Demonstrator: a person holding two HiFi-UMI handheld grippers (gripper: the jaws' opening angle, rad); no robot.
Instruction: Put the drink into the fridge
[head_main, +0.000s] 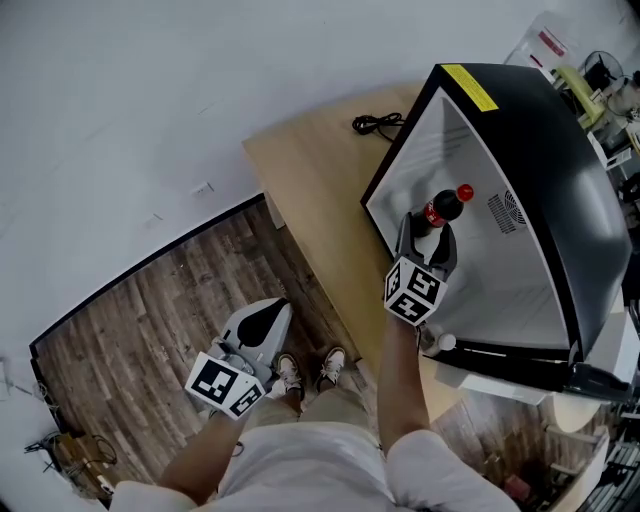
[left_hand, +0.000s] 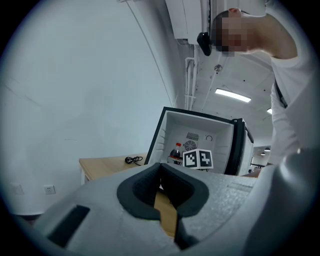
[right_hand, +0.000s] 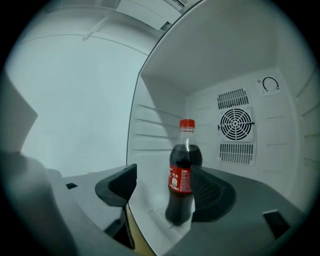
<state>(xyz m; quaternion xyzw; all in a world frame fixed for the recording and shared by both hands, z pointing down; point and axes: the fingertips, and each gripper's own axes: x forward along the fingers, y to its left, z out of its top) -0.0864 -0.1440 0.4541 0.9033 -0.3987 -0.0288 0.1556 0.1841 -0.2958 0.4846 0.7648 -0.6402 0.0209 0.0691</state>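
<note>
A cola bottle (head_main: 443, 207) with a red cap and red label stands upright on the floor of the open black mini fridge (head_main: 540, 150), close to its front edge. In the right gripper view the bottle (right_hand: 182, 172) sits between the jaws of my right gripper (right_hand: 162, 182), hard by the right pad, with a clear gap to the left pad; the jaws are open. From the head view the right gripper (head_main: 428, 235) is at the fridge mouth. My left gripper (head_main: 268, 318) hangs low over the floor, away from the table, shut and empty (left_hand: 160, 170).
The fridge stands on a light wooden table (head_main: 310, 170), and a black cable (head_main: 378, 123) lies coiled behind it. White ribbed walls and a fan grille (right_hand: 236, 125) line the fridge. The person's shoes (head_main: 305, 372) stand on wood-pattern flooring.
</note>
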